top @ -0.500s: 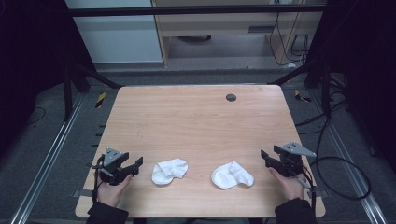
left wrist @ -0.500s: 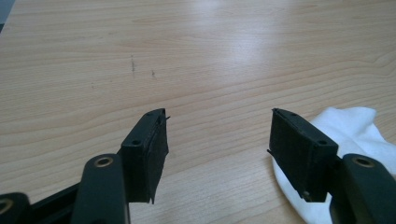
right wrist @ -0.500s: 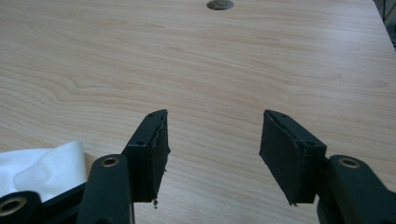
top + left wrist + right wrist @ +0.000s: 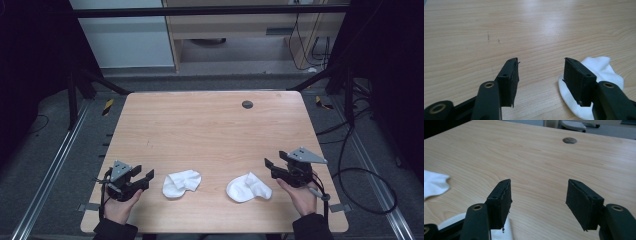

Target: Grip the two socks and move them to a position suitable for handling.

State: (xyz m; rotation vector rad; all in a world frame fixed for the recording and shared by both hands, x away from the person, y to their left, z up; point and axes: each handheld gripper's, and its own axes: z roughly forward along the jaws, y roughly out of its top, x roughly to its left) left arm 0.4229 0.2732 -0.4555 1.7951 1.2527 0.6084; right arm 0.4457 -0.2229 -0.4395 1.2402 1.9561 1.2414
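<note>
A wide light-wood table (image 4: 210, 130) with a small round dark grommet hole (image 4: 247, 104) near its far edge is laid out below, and almost all of it is bare. Two small white cotton socks are seen near the front edge, both crumpled: the left white sock (image 4: 182, 183) and the right white sock (image 4: 248, 187), set apart from each other with bare wood between them. Neither is flattened, paired or folded, so the work on them is judged to be barely begun; everything from the first pick-up onward is left to do.

The left gripper (image 4: 144, 179) is held low just beside the left white sock, on its outer side. Its jaws are spread wide and nothing is clamped; in the left gripper view the sock (image 4: 599, 70) is seen lying behind and under the right-hand jaw, not between the pads.

The right gripper (image 4: 272, 166) is held just beside the right white sock, also with jaws standing wide and nothing gripped. In the right gripper view a fold of that sock (image 4: 434, 183) is seen off to the left, and bare wood lies between the pads.
</note>
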